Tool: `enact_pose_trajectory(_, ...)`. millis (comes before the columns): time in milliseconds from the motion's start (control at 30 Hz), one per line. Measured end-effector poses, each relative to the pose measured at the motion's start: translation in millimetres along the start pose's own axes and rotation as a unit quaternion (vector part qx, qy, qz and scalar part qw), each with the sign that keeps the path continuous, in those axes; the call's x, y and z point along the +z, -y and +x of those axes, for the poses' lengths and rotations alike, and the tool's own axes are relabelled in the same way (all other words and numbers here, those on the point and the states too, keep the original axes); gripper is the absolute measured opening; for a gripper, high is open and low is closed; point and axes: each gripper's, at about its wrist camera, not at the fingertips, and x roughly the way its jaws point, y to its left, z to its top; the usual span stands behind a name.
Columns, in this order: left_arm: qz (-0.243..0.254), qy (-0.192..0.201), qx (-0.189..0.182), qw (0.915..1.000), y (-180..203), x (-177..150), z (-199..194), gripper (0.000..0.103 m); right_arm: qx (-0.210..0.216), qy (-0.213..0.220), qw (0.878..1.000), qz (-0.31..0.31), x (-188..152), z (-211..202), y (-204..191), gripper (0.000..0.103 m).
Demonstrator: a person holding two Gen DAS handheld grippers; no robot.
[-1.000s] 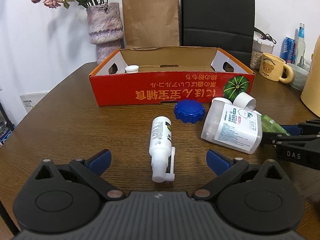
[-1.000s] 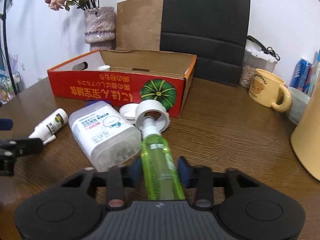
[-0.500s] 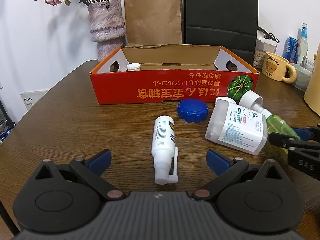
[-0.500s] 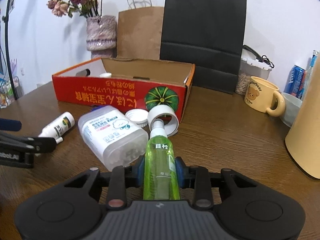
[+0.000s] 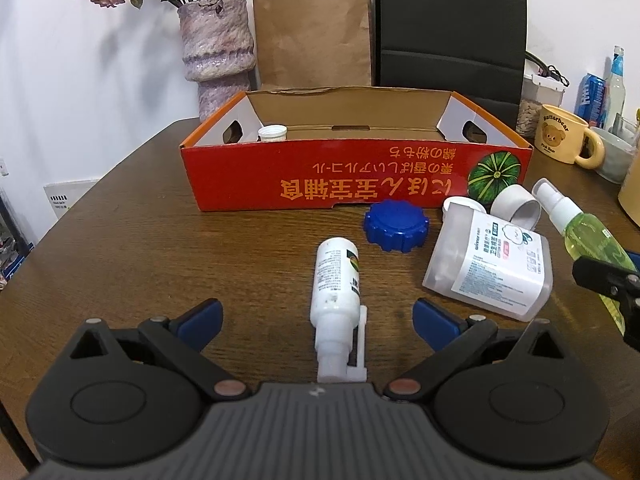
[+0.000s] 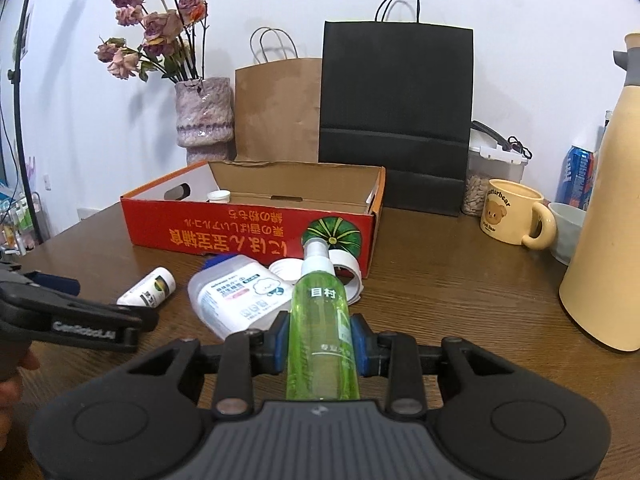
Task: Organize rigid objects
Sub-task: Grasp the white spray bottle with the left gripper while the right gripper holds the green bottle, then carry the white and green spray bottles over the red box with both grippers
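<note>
The right gripper [image 6: 320,344] is clenched on a green bottle [image 6: 322,332], its blue pads [image 6: 281,342] pressed to both sides and the nozzle aimed at 12 o'clock toward the red box [image 6: 256,232]. The left gripper [image 5: 316,320] stands released, its blue pads [image 5: 200,318] wide apart either side of a white bottle [image 5: 335,280] that lies flat on the table [image 5: 160,248], touching neither pad.

Only the left view shows the blue cap [image 5: 396,226], at 1 o'clock from the white bottle; in the right view only its rim peeks from behind a clear tub [image 6: 240,296]. The left view also catches the green bottle from the side at 3 o'clock, lifted clear of the tub [image 5: 492,264]. Only the right view shows the tall cream jug [image 6: 604,208] at 3 o'clock, the top of the black bag [image 6: 396,120], and the left gripper's outer side at 9 o'clock with part of a hand [image 6: 12,376].

The box stands open, with one small white cap [image 5: 272,134] in its far left corner and the rest of its floor hidden by the near wall. A tape roll [image 6: 344,266] and a white lid [image 6: 286,270] lie against its near right corner. Bare table runs at 9 o'clock in the left view, and at 2 o'clock in the right view up to a mug [image 6: 516,214].
</note>
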Motion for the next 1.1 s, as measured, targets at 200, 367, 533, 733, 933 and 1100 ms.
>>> enact_pose_trajectory(200,-0.003,-0.003,-0.008,1.0000,0,2,9,0.098,-0.002,0.001,1.000,0.007,0,1,-4,0.031)
enact_pose_trajectory(367,-0.002,-0.012,-0.019,0.9997,1,3,16,0.080,-0.007,0.002,1.000,0.014,0,2,-6,0.031)
enact_pose_trajectory(533,-0.003,-0.015,-0.033,0.9993,1,4,20,0.058,-0.011,0.005,1.000,0.020,1,2,-8,0.031)
enact_pose_trajectory(733,0.000,-0.015,-0.049,0.9987,3,4,20,0.033,-0.013,0.008,1.000,0.025,2,2,-10,0.031)
enact_pose_trajectory(933,0.004,-0.014,-0.052,0.9986,3,4,19,0.032,-0.015,0.009,0.999,0.028,3,3,-13,0.031)
enact_pose_trajectory(1100,0.004,-0.011,-0.047,0.9988,1,4,17,0.032,-0.013,0.012,0.999,0.031,3,2,-13,0.031)
